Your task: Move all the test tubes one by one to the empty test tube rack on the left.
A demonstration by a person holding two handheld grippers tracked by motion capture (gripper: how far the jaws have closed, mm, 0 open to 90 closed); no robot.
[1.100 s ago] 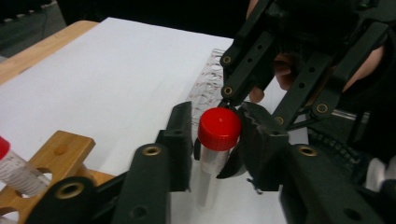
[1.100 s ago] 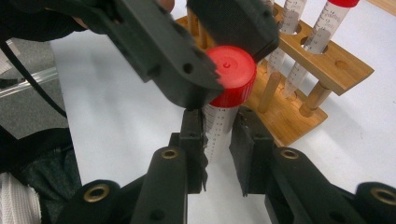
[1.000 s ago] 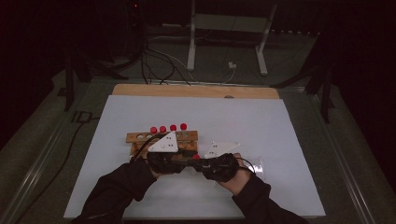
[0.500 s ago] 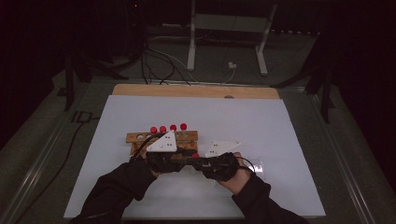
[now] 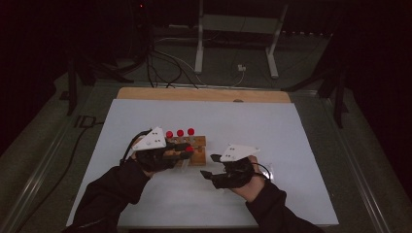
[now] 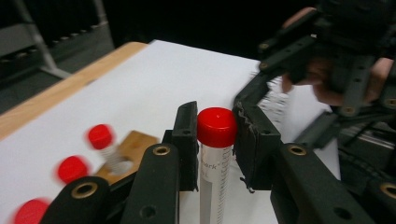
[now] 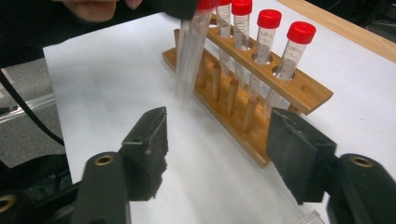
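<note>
Table (image 5: 301,145) white-topped, wood far edge; room dim, probably floor cables

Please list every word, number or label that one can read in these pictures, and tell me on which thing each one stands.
"ark": the end of a printed word on the held tube, below its red cap, in the left gripper view; the beginning is hidden.
Scale marks on the tubes in the wooden rack, right gripper view: too small and blurred to read.
Print on the clear thing behind the jaws: blurred, not readable.
</note>
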